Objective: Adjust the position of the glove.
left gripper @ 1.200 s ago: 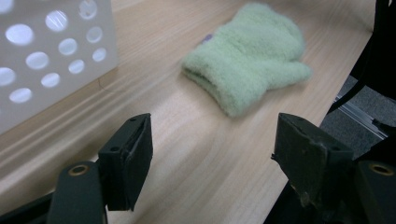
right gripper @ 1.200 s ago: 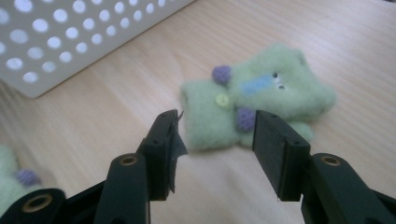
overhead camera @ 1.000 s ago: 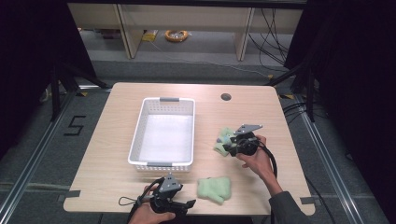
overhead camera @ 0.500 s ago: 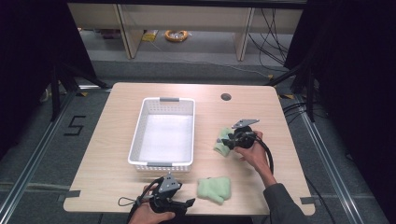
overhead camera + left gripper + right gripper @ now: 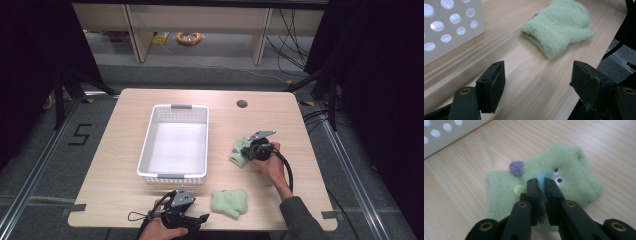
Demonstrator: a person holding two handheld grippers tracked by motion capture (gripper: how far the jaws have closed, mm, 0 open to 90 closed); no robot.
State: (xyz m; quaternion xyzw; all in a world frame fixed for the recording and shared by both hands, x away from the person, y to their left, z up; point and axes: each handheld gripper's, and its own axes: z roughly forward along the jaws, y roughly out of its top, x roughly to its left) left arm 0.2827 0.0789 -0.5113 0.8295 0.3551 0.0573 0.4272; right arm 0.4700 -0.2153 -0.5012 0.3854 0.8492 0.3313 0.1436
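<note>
gripper (image 5: 541, 183): black jaws, brass screws | black cable | grey sleeve (image 5: 300, 220)

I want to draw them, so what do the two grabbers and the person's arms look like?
Both are black. The left gripper has two blocky black jaws with brass-coloured rivets. The right gripper has the same narrow black jaws and rivets. From above, each carries a grey three-cornered plate on top and trails a black cable; the right one's cable loops back along a dark grey sleeve.
</note>
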